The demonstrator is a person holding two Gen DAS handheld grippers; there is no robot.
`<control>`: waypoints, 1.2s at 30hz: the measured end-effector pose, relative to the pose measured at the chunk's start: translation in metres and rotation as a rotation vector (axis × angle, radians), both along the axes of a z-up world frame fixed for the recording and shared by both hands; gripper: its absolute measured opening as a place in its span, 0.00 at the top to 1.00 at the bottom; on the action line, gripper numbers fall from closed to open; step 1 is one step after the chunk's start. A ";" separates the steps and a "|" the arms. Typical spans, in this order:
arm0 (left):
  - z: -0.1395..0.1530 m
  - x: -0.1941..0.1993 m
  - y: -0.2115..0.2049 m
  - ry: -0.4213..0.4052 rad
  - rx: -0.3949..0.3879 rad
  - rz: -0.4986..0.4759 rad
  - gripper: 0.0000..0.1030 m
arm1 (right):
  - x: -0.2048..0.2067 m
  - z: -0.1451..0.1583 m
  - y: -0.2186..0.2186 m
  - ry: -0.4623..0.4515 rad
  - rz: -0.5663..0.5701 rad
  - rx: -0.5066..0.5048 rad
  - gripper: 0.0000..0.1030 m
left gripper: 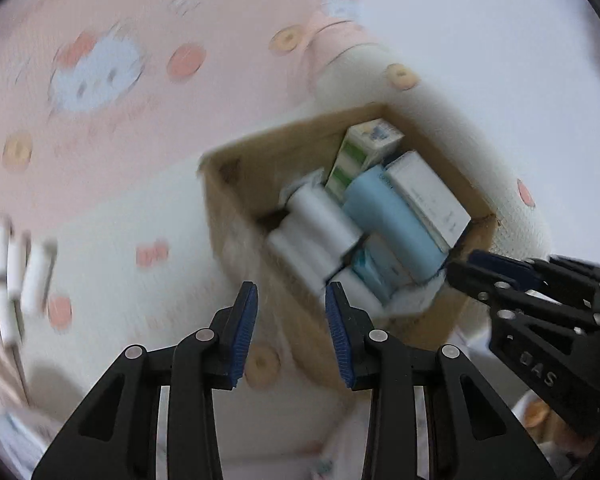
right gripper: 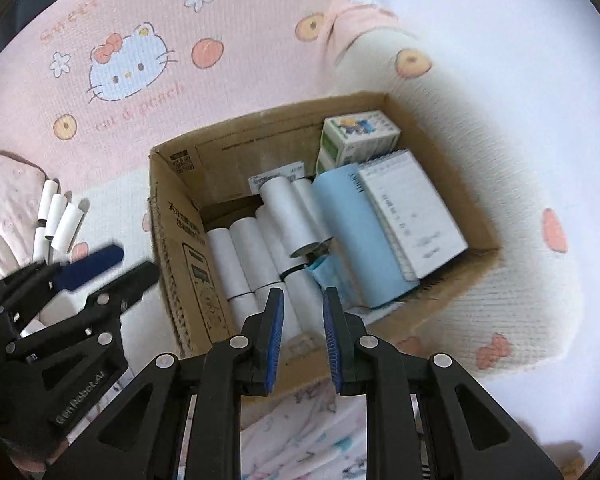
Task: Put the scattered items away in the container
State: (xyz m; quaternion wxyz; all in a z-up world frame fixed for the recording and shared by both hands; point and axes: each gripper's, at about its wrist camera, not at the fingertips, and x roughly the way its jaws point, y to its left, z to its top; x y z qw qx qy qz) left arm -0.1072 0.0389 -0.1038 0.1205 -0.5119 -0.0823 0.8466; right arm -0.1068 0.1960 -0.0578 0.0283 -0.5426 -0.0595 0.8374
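Note:
A cardboard box (right gripper: 180, 216) stands on the bed and holds several white rolls (right gripper: 244, 256), a light blue roll (right gripper: 348, 224), a notepad (right gripper: 412, 208) and a green-and-white carton (right gripper: 356, 136). The box (left gripper: 236, 216) is blurred in the left wrist view. My right gripper (right gripper: 303, 332) is open and empty above the box's near wall. My left gripper (left gripper: 292, 328) is open and empty over the box's near-left wall. Several white rolls (right gripper: 58, 216) lie loose on the bed left of the box; they also show in the left wrist view (left gripper: 16, 272).
A pink and white Hello Kitty blanket (right gripper: 132, 60) covers the bed around the box. A pink pillow (right gripper: 4, 200) lies at the far left. Patterned fabric (right gripper: 300, 432) lies below the box.

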 end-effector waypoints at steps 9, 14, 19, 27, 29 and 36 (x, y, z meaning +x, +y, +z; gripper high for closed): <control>0.018 0.021 -0.029 0.011 -0.004 0.101 0.62 | 0.041 0.033 -0.029 0.072 0.054 0.010 0.83; 0.042 0.041 -0.031 0.078 -0.137 0.097 0.62 | 0.060 0.054 -0.050 0.126 0.095 0.054 0.71; 0.075 0.062 -0.032 0.068 -0.251 0.123 0.62 | 0.080 0.084 -0.064 0.216 0.129 0.060 0.43; 0.126 0.082 -0.036 0.167 -0.285 0.125 0.37 | 0.092 0.110 -0.083 0.289 0.189 0.071 0.40; 0.135 0.085 -0.036 0.189 -0.309 0.132 0.35 | 0.091 0.111 -0.084 0.290 0.193 0.072 0.40; 0.143 0.089 -0.034 0.175 -0.306 0.139 0.32 | 0.092 0.105 -0.084 0.253 0.179 0.043 0.39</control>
